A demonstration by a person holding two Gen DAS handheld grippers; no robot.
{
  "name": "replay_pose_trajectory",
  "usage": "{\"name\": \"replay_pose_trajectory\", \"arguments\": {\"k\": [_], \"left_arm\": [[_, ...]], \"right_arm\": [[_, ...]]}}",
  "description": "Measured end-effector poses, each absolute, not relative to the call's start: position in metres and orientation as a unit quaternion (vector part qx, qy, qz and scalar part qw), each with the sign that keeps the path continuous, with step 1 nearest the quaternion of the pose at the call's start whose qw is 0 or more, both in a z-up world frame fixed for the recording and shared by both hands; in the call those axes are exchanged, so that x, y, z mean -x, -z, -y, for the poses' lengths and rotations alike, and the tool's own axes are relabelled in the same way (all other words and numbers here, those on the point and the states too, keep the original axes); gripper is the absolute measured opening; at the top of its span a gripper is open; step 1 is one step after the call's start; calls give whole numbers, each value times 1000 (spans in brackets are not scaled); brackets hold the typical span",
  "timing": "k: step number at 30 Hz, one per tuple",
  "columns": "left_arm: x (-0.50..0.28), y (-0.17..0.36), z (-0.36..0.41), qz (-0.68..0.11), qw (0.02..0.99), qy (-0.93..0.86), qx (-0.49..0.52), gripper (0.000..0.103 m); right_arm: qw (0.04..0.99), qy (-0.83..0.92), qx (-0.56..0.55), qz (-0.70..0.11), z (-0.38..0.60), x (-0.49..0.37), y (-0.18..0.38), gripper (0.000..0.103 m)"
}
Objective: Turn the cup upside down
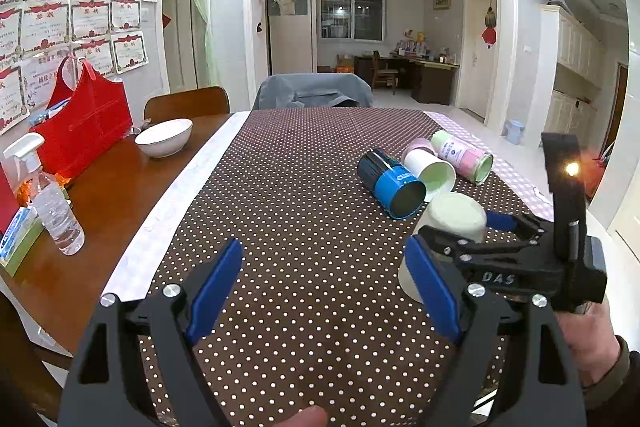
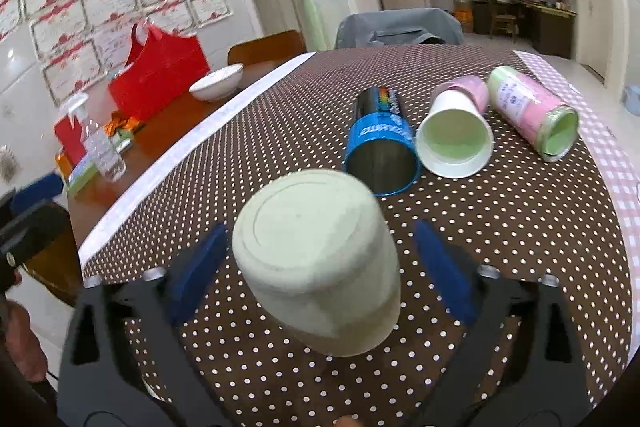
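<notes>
Right hand-held gripper point(image 2: 320, 267) stands with its blue pads spread on either side of the pale green cup point(image 2: 316, 263), a gap showing at each side, so it looks apart rather than clamped. That cup is mouth-down on the dotted worktop point(image 2: 500, 227), base up, long axis close to vertical though leaning a little in the fisheye view; by my reading the flip of this one is as good as done and only the withdrawal remains. Just beyond the cup, three more cups lie on their sides with mouths toward the cameras: a blue cup point(image 2: 380, 147), then a white cup point(image 2: 454, 139), then a pink cup point(image 2: 532, 111) farthest right; these may be left to turn. Well left of the cup, the left hand-held gripper point(image 1: 324, 291) hangs spread and empty.
</notes>
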State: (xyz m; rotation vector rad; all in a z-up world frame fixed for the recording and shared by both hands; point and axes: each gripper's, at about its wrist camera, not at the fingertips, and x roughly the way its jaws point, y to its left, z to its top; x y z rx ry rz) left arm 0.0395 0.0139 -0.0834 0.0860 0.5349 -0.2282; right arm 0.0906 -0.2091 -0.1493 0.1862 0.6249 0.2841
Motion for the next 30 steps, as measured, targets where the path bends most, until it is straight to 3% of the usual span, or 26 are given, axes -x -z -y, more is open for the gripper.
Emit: {"name": "replay_pose_trajectory", "arguments": {"k": [30], "left_arm": [[40,8,3,-161,981,91,-60,82]], "right_arm": [[973,-47,-123,-188,240,42,20,97]]}}
